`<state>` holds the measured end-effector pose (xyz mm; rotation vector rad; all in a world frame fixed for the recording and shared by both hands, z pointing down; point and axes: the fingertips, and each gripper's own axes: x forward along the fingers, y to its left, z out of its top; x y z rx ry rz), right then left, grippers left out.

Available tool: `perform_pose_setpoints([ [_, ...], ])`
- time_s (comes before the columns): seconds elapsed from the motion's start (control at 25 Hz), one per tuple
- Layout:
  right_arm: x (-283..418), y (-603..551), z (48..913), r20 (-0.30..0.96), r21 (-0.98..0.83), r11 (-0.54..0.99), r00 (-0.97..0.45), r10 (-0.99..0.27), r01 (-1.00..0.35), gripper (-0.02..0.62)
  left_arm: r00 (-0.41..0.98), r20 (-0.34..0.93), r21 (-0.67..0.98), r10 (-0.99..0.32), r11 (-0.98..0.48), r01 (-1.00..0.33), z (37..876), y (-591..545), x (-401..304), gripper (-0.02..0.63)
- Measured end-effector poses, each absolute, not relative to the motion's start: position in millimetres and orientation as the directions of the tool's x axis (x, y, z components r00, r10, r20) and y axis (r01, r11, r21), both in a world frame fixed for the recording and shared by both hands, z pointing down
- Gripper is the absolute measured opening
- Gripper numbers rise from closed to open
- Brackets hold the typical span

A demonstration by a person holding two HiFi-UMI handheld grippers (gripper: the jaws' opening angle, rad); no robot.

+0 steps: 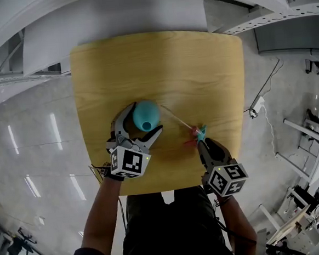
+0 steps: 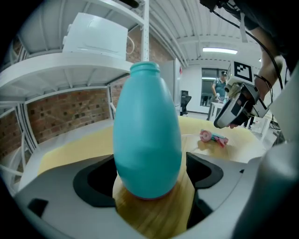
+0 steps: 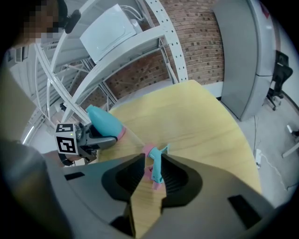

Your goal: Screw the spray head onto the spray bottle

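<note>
A teal spray bottle (image 1: 146,115) (image 2: 147,135) (image 3: 103,120) stands upright on the wooden table (image 1: 198,66), its neck bare. My left gripper (image 1: 145,121) (image 2: 149,189) is open around its base, with a gap showing on each side. The teal and pink spray head (image 1: 198,132) (image 2: 212,137) (image 3: 155,169) lies on the table to the right of the bottle. Its thin clear tube (image 1: 175,116) reaches toward the bottle. My right gripper (image 1: 201,142) (image 3: 152,163) points down at the head. Its jaws stand slightly apart on either side of the head, without pressing on it.
The table's near edge (image 1: 169,186) is close to my body, and its right edge (image 1: 243,90) drops to a glossy floor. White metal shelving (image 1: 112,18) stands behind the table. A cable (image 1: 265,107) lies on the floor to the right.
</note>
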<state>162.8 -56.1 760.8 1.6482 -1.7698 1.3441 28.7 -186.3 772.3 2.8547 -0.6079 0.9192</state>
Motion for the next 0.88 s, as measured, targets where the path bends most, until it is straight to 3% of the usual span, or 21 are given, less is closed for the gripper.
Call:
perform_pose_setpoints([
  [0.12,168.3,-55.5,768.3,0.821,-0.347,-0.168,-0.212,-0.531,-0.923,0.131,0.724,0.609,-0.060,-0.324,-0.929,-0.365,780.9,-188.4,37.1,0.443],
  [0.28,170.5,-57.3,781.8,0.853,-0.327,-0.195,-0.200,-0.482,-0.925,0.156,0.690,0.653,-0.064,-0.313,-0.930,-0.361,787.9,-193.4,41.4,0.443],
  [0.6,162.8,-60.2,798.4,0.871,-0.379,-0.215,-0.268,-0.411,-0.900,0.146,0.686,0.657,-0.066,-0.312,-0.930,-0.361,789.2,-193.4,44.1,0.428],
  [0.88,184.3,-56.4,764.7,0.846,-0.407,-0.201,-0.285,-0.451,-0.891,0.127,0.665,0.717,0.075,-0.209,-0.925,-0.372,772.4,-185.7,37.4,0.425],
])
